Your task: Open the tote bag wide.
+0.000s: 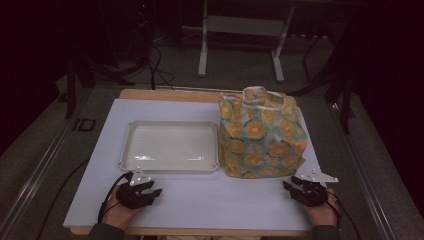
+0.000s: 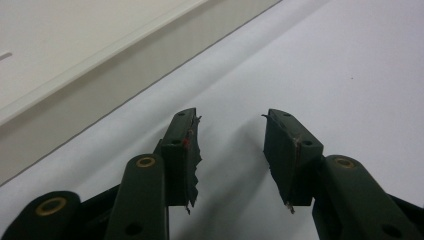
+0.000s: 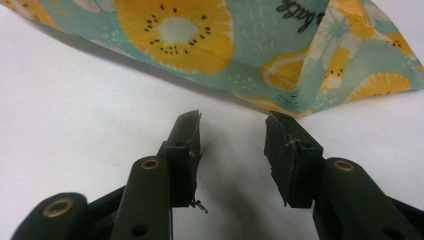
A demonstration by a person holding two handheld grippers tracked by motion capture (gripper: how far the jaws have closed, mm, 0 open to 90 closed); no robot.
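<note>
Dim floor and the legs of a metal frame (image 1: 240, 45) lay beyond a pale surface (image 1: 200, 200) that carried two things side by side. Toward the left sat a shallow white tray (image 1: 131, 131), and just beside its right rim stood a fabric bag (image 1: 261, 132) printed with yellow flowers on teal, its top folded over. The left hand-held gripper (image 1: 152, 189) rested near the front edge of the surface, just in front of the tray's near rim, held in the person's left hand (image 1: 120, 212). In the left gripper view its jaws stood apart with nothing but bare surface between them, the tray's wall (image 2: 100, 95) running close by. The right hand-held gripper (image 1: 292, 186) lay near the front right, close to the bag's lower right corner. In the right gripper view its jaws were likewise parted and empty, with the bag's bottom edge (image 3: 280, 102) just past the tips.
</note>
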